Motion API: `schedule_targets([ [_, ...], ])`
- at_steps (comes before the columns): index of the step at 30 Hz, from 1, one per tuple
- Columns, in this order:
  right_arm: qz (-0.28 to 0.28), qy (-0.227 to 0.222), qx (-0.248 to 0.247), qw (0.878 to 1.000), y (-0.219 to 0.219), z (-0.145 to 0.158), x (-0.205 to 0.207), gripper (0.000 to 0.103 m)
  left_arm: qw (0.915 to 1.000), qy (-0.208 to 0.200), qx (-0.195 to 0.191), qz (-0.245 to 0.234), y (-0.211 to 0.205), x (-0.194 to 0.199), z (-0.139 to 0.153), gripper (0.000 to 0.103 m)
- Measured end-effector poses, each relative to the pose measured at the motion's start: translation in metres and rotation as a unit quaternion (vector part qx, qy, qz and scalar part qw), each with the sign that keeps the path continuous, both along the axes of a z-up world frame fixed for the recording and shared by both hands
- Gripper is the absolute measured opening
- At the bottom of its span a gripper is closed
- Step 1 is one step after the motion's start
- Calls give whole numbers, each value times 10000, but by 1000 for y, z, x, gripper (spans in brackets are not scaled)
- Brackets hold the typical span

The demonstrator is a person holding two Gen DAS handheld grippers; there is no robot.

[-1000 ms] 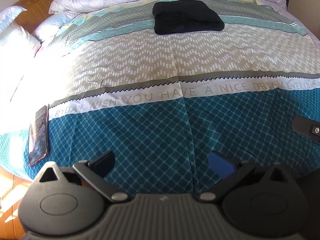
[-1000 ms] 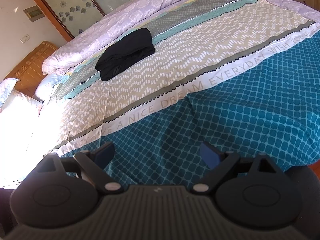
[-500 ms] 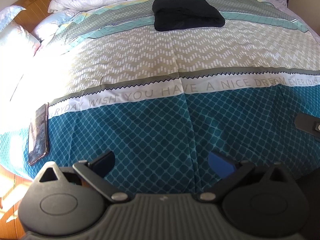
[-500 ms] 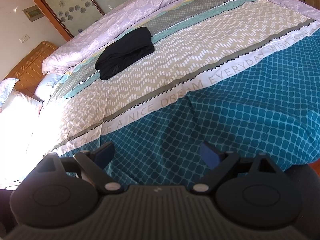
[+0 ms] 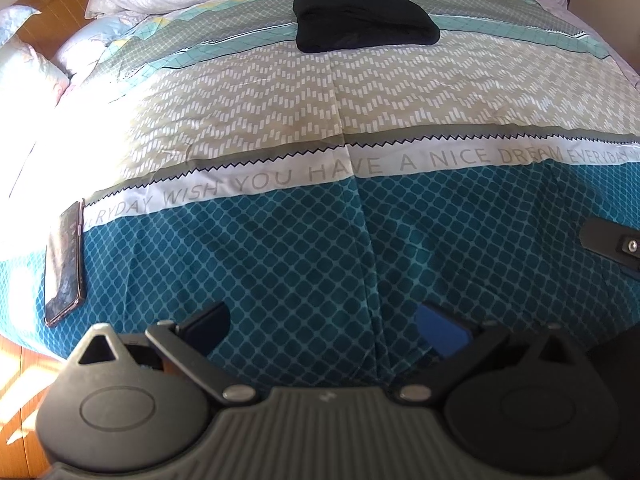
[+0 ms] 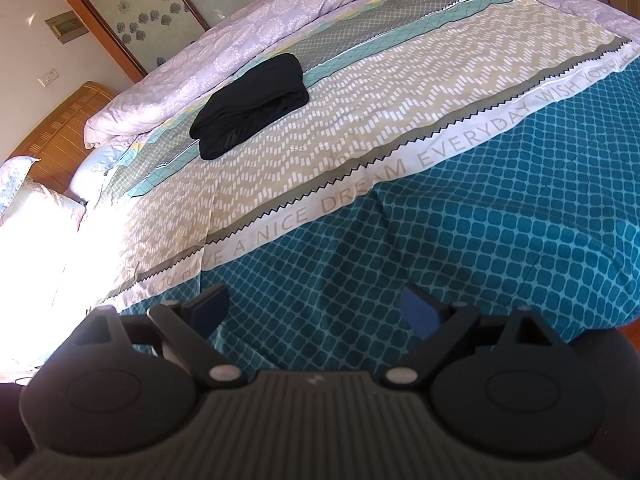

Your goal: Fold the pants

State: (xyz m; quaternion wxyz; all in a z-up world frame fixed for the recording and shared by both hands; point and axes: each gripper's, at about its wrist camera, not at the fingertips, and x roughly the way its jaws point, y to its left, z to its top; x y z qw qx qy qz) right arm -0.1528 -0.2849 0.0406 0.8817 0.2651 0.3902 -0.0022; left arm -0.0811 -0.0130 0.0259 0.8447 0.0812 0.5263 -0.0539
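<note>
Pants sit folded at far side of bed; my left tool & right tool both wide, empty (job looks done).

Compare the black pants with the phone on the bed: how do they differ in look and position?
The black pants are a soft, matte, folded bundle; the phone is a thin, rigid, glossy slab that reflects light. The pants lie far up the bed, on the grey and mint stripes near the lilac duvet; the phone lies on the teal diamond section by the bed's near left edge. Both rest flat on the bedspread, untouched by either tongs.
</note>
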Motion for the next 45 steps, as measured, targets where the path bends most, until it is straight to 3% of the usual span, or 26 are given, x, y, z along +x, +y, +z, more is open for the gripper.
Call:
schedule_targets([
  [17,23,33,-30,10000,0,-3,4,94,9999,80,-116,-53,-3,2,-1,103],
  [27,-122,-223,-330,9991,-3,3,8,94,9997,104,-210,-33,-5,10,-2,103],
  [45,-149,-128,-541,9983,-5,-4,29,94,9993,60,-380,22,-6,38,-8,103],
])
